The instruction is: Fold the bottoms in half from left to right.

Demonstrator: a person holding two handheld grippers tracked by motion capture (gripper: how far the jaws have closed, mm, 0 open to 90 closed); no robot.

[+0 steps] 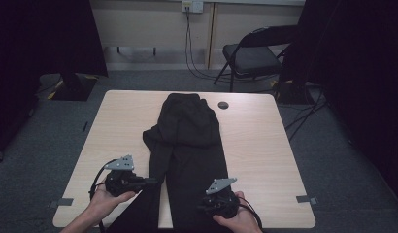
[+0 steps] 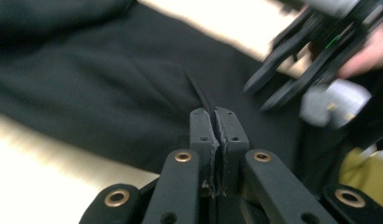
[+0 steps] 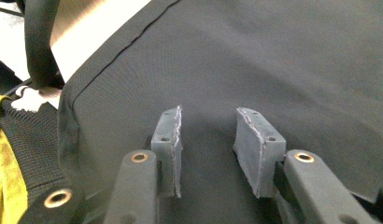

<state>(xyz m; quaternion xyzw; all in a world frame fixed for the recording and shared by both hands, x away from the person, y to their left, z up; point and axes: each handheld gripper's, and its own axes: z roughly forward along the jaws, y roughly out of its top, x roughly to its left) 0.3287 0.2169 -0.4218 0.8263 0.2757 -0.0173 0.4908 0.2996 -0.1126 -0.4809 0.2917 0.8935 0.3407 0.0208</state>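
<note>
My left tongs (image 2: 213,116) pinch a fold of the trousers (image 1: 190,141) (barely); right tongs (image 3: 210,140) gape above cloth; I'd bite deeper before lifting.

Right hand-held gripper (image 3: 209,154) w/ jaws apart, nothing between them, sitting just above black fabric (image 3: 255,60). Stitched hem runs diagonally top left, bit of light wood table (image 3: 94,32) past it. Yellow sleeve w/ black knit cuff (image 3: 12,154) bottom left. Black cable (image 3: 38,42) in the top-left corner.
</note>
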